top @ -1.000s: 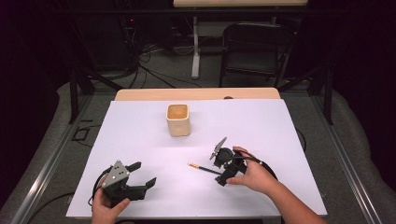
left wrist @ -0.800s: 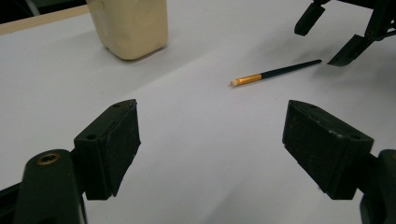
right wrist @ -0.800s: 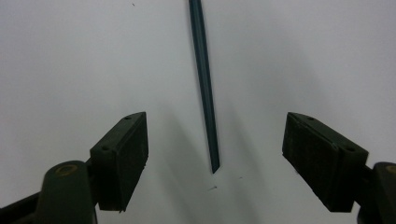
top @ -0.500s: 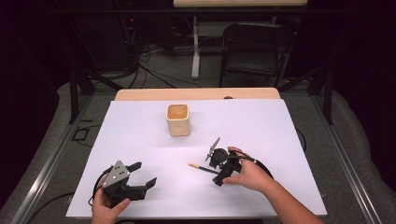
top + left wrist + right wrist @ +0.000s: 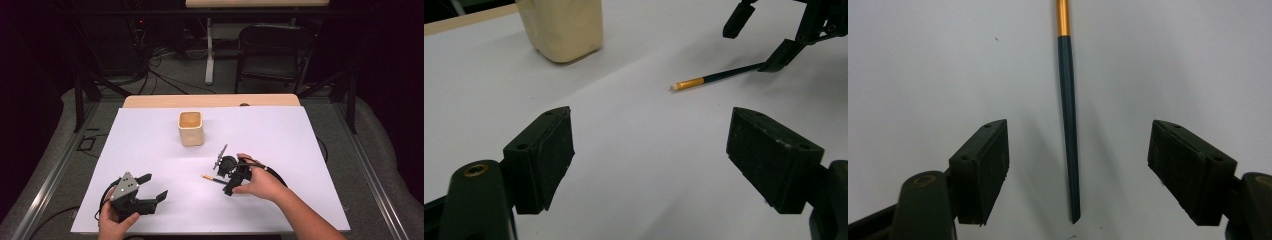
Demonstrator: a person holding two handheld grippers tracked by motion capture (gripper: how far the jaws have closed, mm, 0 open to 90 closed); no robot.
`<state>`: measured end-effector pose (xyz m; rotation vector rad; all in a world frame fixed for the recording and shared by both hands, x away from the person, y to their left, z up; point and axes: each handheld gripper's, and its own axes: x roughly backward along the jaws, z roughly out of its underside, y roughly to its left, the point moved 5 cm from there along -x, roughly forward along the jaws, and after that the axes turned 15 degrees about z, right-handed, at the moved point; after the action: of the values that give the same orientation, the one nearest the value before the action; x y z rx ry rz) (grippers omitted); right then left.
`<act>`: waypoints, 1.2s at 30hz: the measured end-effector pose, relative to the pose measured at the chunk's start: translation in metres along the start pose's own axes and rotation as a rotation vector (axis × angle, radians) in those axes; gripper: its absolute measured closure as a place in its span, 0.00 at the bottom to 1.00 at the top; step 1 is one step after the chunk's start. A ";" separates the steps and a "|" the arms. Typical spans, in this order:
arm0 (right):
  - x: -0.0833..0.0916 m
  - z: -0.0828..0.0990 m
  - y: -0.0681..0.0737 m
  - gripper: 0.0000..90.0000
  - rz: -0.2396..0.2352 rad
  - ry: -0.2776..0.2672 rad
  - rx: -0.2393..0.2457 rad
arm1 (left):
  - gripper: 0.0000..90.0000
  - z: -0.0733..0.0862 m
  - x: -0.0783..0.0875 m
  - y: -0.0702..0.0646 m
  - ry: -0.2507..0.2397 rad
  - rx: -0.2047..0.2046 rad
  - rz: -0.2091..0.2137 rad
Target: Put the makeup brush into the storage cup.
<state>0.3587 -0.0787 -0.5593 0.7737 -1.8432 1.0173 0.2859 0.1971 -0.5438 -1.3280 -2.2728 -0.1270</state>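
Note:
A dark teal pencil (image 5: 211,178) with a gold ferrule and pale eraser lies flat on the white table sheet (image 5: 300,135). My right gripper (image 5: 226,182) is low over its pointed end and stands open. In the right gripper view the pencil (image 5: 1068,110) runs up the middle between the pads of that gripper (image 5: 1078,170), touching neither. My left gripper (image 5: 156,186) rests open near the front left with nothing between its fingers (image 5: 651,160). From it I see the pencil (image 5: 724,76) and the right gripper (image 5: 764,37) farther off.
A cream square cup (image 5: 190,129) stands upright at the middle back of the sheet, also in the left gripper view (image 5: 564,27). A black cable loops beside the right hand (image 5: 272,172). Behind the table stands a dark chair (image 5: 272,50).
The right hand has edged a little to the left, bringing its open jaws around the pencil's pointed end. The left gripper has stayed where it was.

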 end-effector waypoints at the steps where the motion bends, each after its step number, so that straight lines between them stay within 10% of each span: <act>1: 0.000 -0.001 0.000 0.27 0.002 -0.001 0.002 | 0.21 0.000 0.000 0.000 -0.002 0.003 0.000; 36: -0.009 -0.015 -0.007 0.67 -0.066 0.109 0.071 | 0.21 0.000 0.000 0.000 0.002 0.002 0.002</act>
<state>0.3740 -0.0673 -0.5610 0.7997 -1.6862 1.0662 0.2860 0.1975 -0.5441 -1.3290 -2.2692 -0.1247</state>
